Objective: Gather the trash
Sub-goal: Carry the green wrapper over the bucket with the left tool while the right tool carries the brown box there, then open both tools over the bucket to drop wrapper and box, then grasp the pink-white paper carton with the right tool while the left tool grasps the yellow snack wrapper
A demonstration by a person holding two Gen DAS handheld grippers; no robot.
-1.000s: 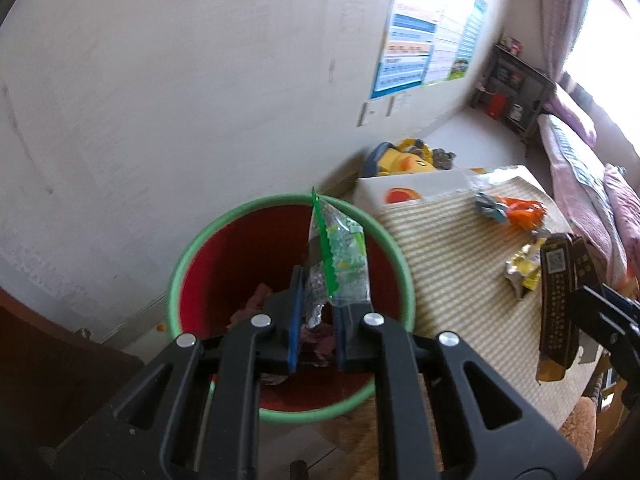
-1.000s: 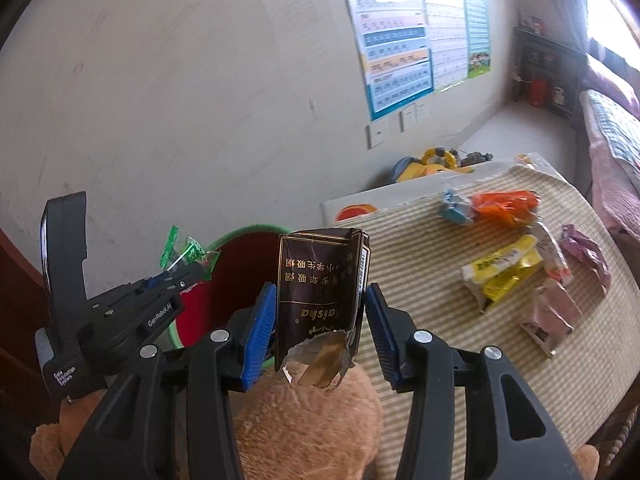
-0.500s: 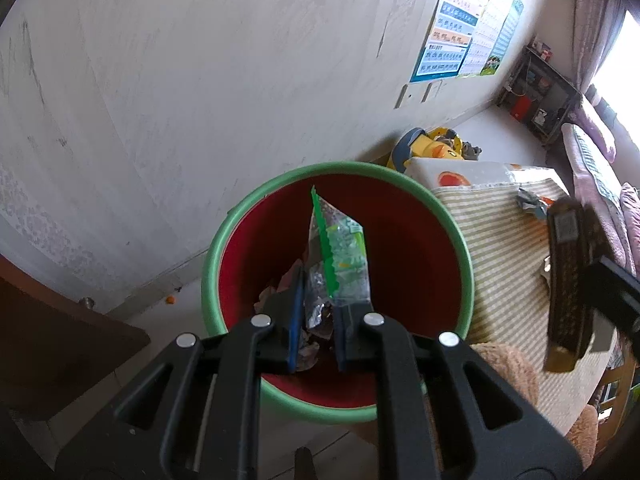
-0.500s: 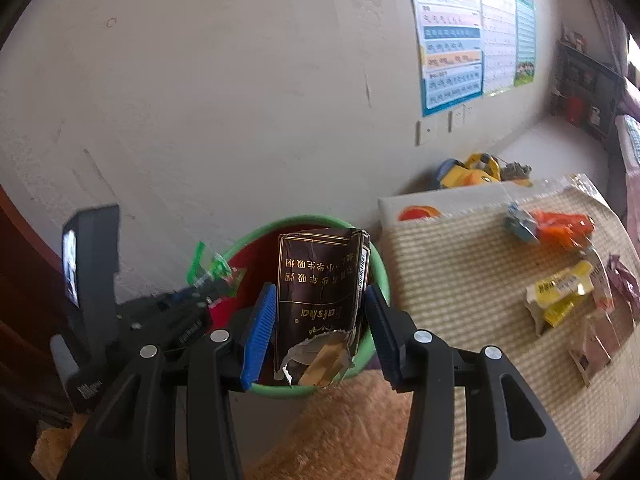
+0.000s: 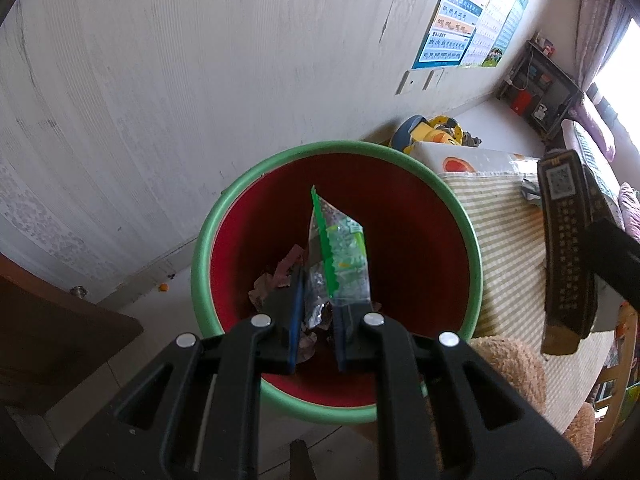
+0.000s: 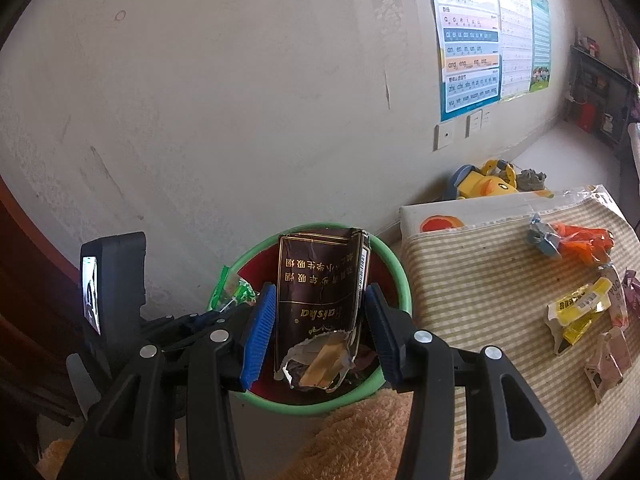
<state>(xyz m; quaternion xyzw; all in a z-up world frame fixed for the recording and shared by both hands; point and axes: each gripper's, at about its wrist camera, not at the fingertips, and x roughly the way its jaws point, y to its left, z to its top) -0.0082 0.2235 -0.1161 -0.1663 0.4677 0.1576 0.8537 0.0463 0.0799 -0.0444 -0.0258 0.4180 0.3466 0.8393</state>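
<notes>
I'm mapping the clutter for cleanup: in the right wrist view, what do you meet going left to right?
Left claw pinching the green wrapper → dark brown packet in the right claw, over the bin → striped cloth → orange wrapper.

Green-and-clear crinkly wrapper point(image 5: 340, 256) stands upright, pinched at its lower end, directly over the open bin point(image 5: 224, 216). Bin is red inside with a green rim; crumpled scraps lie at the bottom. Dark brown cigarette pack point(image 6: 320, 304), torn open at its near end, printed text upside down, is held upright over the bin's near rim. More wrappers point(image 6: 576, 312) lie on the striped table point(image 6: 472, 280).
</notes>
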